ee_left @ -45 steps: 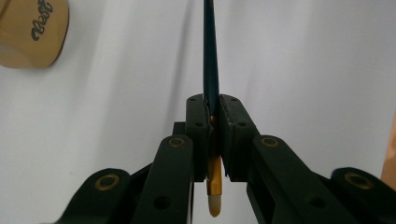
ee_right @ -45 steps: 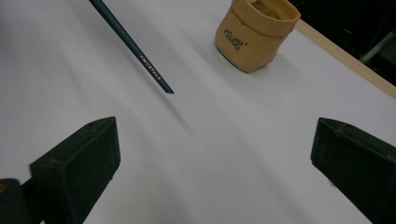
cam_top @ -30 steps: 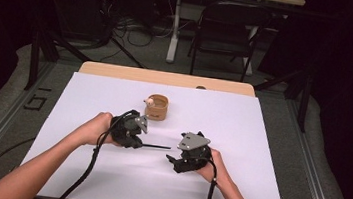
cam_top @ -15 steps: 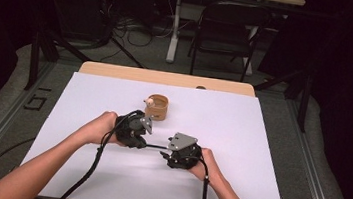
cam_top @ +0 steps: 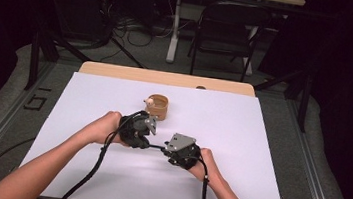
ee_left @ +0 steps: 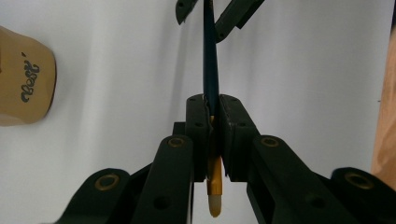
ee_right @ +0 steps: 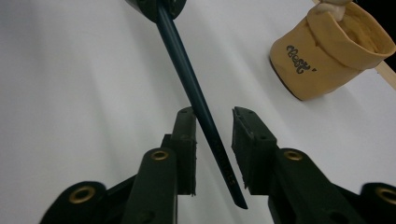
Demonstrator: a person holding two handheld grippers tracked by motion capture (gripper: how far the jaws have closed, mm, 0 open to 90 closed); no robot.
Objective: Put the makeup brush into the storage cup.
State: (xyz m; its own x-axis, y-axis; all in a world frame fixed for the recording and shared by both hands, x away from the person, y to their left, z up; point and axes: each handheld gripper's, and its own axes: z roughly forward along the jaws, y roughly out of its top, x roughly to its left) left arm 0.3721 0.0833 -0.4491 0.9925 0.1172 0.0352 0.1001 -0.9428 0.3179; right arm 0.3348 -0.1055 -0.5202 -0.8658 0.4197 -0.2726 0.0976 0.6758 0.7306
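White sheeting is covering the counter [cam_top: 240, 137], and a dark room with a folding chair [cam_top: 225, 32] is sitting beyond its far edge. Just past my hands, a small tan pouch [cam_top: 157, 106] is standing upright with its mouth open; it is carrying dark script lettering on its side, and a pale, rounded item [cam_top: 149, 101] is poking above its rim, though I cannot tell what that is.

I am pinching a dark blue pencil [ee_left: 210, 70] in my left gripper [ee_left: 212, 135], the jaws pressed together on it close to its gold ferrule and pale eraser, which are sticking out behind the pads toward my camera. Its long axis is running nearly level, just above the sheet, from my left gripper across to my right gripper [ee_right: 215, 140]. The far end is lying between the right jaws, which are standing spread on either side of the shaft without clamping it. Both grippers are hovering near the middle of the counter, the pouch just beyond the left one.
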